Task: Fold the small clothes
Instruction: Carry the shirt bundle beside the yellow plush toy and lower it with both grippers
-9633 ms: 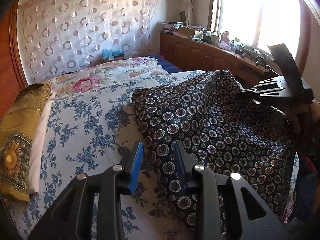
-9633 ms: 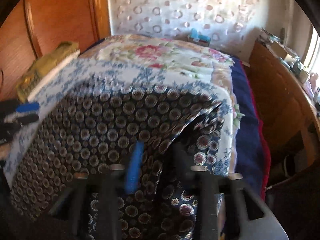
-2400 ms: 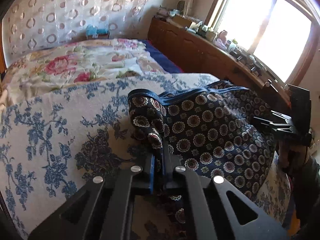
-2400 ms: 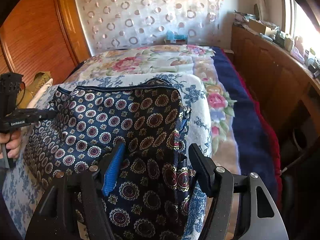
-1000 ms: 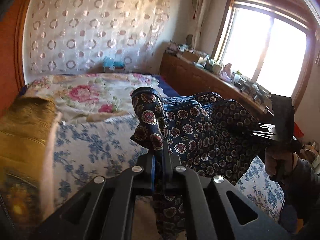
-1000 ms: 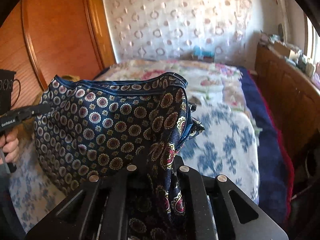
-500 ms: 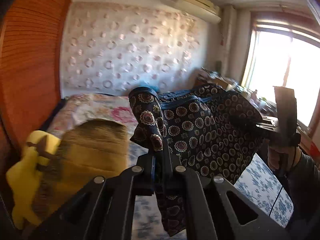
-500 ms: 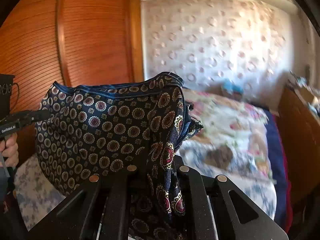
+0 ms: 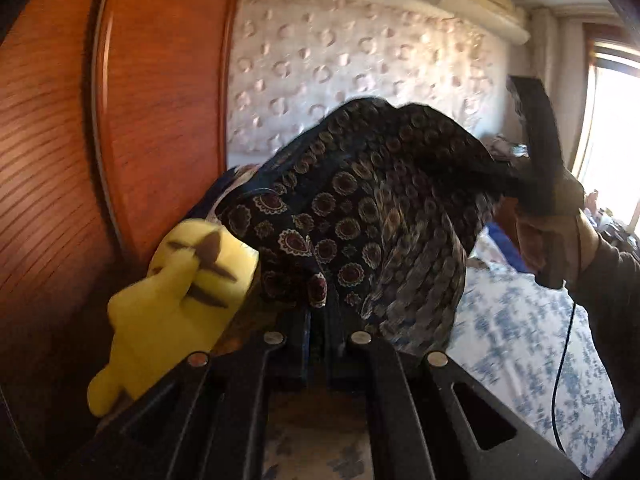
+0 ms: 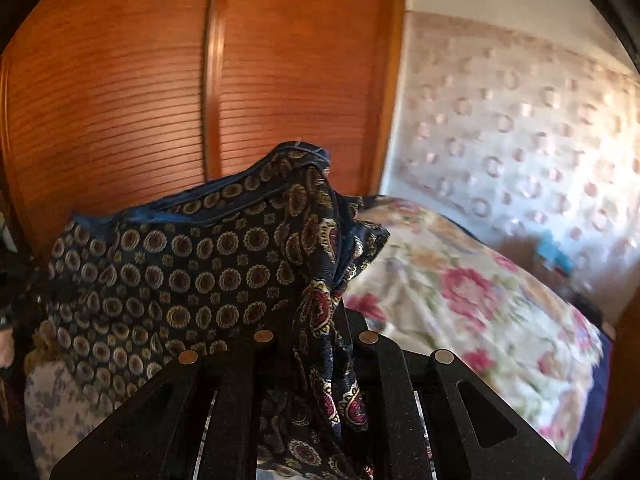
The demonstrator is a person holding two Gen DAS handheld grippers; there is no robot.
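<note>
Up above the bed with the blue-flowered white sheet [image 9: 532, 364], the dark navy garment printed with round medallions [image 9: 360, 216] hangs in the air, stretched between the two grippers. Left gripper [image 9: 318, 340] has its fingers pinched tight on one bunched corner of the cloth, almost no gap between them. Right gripper [image 10: 316, 344] is clamped on the opposite corner the same way, with a fold of fabric spilling down over its fingers. From the left wrist view you can see the person's right hand [image 9: 548, 236] wrapped round the other gripper's handle, a dark sleeve [image 9: 612, 280] behind it. A bright yellow plush toy with brown markings [image 9: 180, 300] sits just left of the cloth, against the reddish slatted wooden wardrobe [image 10: 120, 80]. Farther back lies a cream quilt with pink roses [image 10: 472, 304], in front of a pale wall covering with a ring pattern [image 9: 340, 56]. Everything's a bit motion-blurred.
</note>
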